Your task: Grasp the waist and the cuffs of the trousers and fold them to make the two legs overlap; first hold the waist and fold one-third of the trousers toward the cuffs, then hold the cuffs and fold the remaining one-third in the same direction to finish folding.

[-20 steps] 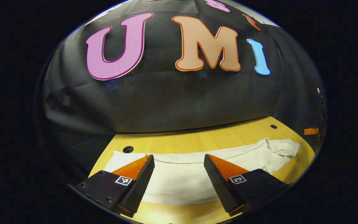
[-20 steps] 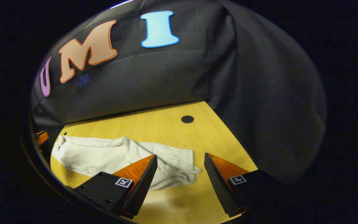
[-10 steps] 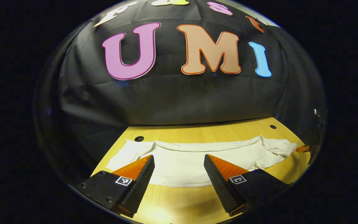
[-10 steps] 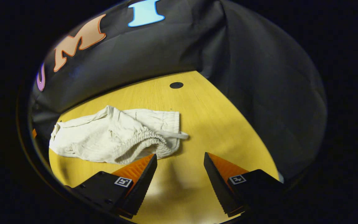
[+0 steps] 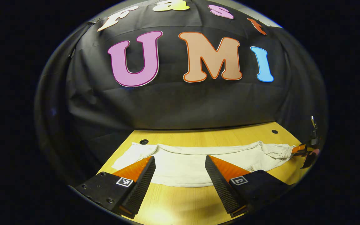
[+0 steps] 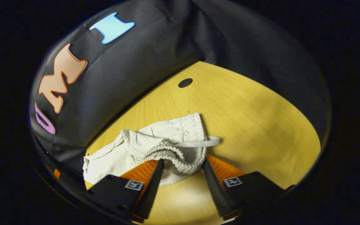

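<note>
Your trousers (image 5: 198, 162) lie stretched flat across the wooden tabletop (image 5: 198, 200), the long white legs running side to side in the left gripper view, with the bunched waist end at the far right of the cloth. In the right gripper view the trousers (image 6: 155, 140) show that waist close up: the gathered elastic waistband (image 6: 180, 157) curls into a loop and a flat drawstring (image 6: 198, 144) trails off it onto the bare wood.

Your right claw (image 6: 181, 175) sits right at that waistband, fingers spread to either side of the elastic loop. The band lies between them, but whether either finger touches the fabric is hard to tell from here; it has not closed on it. From the left gripper view, the right claw (image 5: 302, 151) appears small at the waist end of the trousers.

Your left claw (image 5: 180, 178) is spread wide and holds nothing, hovering at the near edge of the trouser legs.

A dark round hole (image 6: 185, 82) in the tabletop lies beyond the waist.
</note>
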The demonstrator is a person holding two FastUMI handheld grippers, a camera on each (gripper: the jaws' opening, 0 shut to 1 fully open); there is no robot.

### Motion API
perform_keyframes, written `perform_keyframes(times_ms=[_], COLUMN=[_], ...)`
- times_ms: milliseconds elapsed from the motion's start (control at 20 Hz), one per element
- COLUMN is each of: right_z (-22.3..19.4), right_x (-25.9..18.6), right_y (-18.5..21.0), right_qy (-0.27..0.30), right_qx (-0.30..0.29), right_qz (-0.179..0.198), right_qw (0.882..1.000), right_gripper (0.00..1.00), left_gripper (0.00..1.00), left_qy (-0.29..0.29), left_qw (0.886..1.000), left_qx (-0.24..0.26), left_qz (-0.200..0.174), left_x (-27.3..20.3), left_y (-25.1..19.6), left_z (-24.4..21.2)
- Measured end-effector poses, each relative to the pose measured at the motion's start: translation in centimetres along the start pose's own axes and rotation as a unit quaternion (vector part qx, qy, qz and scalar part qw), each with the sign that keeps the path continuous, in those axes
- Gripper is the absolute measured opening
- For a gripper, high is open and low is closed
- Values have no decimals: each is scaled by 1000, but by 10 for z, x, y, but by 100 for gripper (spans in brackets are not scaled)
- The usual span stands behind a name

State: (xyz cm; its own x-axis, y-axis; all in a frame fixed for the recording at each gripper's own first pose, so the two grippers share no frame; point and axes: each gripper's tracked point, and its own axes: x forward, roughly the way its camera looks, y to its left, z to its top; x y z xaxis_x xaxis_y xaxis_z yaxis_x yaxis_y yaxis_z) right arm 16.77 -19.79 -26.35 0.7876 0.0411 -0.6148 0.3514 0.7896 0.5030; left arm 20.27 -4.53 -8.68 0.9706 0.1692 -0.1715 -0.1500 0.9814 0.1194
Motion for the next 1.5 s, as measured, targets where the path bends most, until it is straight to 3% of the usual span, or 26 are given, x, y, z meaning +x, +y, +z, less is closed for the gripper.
perform_keyframes(times_ms=[100,250,300,450,500,600,900,1150,1350,1500], right_z=[5,11,16,35,40,47,54,16,-56,-115], right_x=[0,-10,-14,-31,-40,-57,-112,-120,-98,-74], right_y=[-3,3,7,30,33,47,140,273,361,404], right_qy=[-13,-27,-33,-66,-78,-101,-157,-162,-127,-90], right_qx=[8,23,26,23,15,-5,-67,-121,-168,-193], right_qz=[-8,-9,-4,16,23,32,76,135,176,192], right_qw=[1000,999,999,997,997,994,982,970,961,958], right_gripper=[36,17,22,22,17,22,22,22,22,22], left_gripper=[96,96,96,96,96,96,96,97,98,98], left_qy=[1,0,-1,-4,-6,-7,-21,-14,-10,-5], left_qw=[1000,1000,1000,1000,1000,1000,998,997,996,996], left_qx=[0,0,0,-3,-4,-7,-39,-59,-69,-74], left_qz=[0,-1,-3,-7,-8,-10,-43,-57,-48,-48], left_x=[-1,-2,-2,-2,0,1,16,31,40,50], left_y=[-2,-2,-2,5,9,20,61,113,165,198], left_z=[-1,0,1,2,3,1,5,-7,-20,-31])
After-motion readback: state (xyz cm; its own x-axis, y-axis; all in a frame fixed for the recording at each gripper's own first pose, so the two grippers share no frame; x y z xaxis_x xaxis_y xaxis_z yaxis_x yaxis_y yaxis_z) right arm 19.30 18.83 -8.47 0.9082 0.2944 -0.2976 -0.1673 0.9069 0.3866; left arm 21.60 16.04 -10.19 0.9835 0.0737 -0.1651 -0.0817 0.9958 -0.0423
